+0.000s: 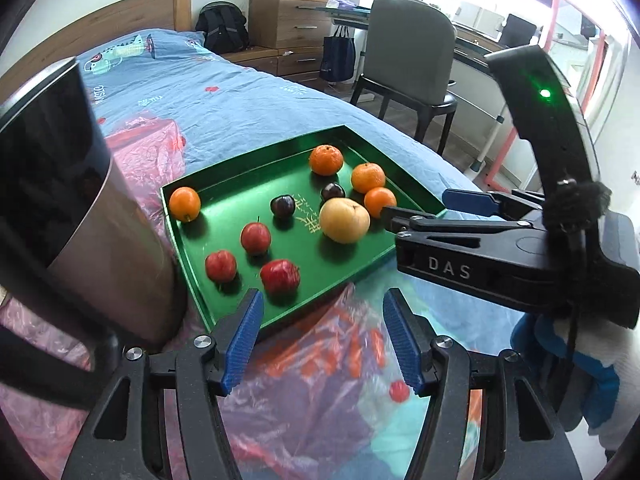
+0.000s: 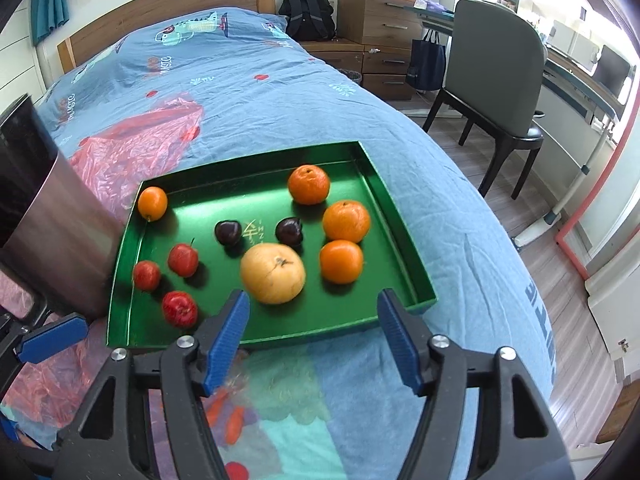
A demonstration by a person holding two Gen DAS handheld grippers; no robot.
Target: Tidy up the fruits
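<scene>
A green tray [image 1: 188,240] [image 2: 404,248] lies on the bed. In it are a yellow pear [image 1: 345,220] [image 2: 273,273], several oranges [image 1: 327,159] [image 2: 346,221], two dark plums [image 1: 283,205] [image 2: 228,232] and three small red apples [image 1: 280,276] [image 2: 179,309]. One orange [image 1: 184,203] [image 2: 152,203] sits alone in the far left corner. My left gripper [image 1: 323,336] is open and empty above the tray's near edge. My right gripper [image 2: 312,340] is open and empty just before the pear; it also shows in the left wrist view [image 1: 416,208], beside the tray's right edge.
A metal bin [image 1: 76,208] [image 2: 48,216] stands against the tray's left side. Pink plastic sheet [image 1: 152,140] [image 2: 132,152] lies on the blue bedcover. A grey chair [image 2: 496,76], desk and wooden drawers [image 2: 380,20] stand to the right of the bed.
</scene>
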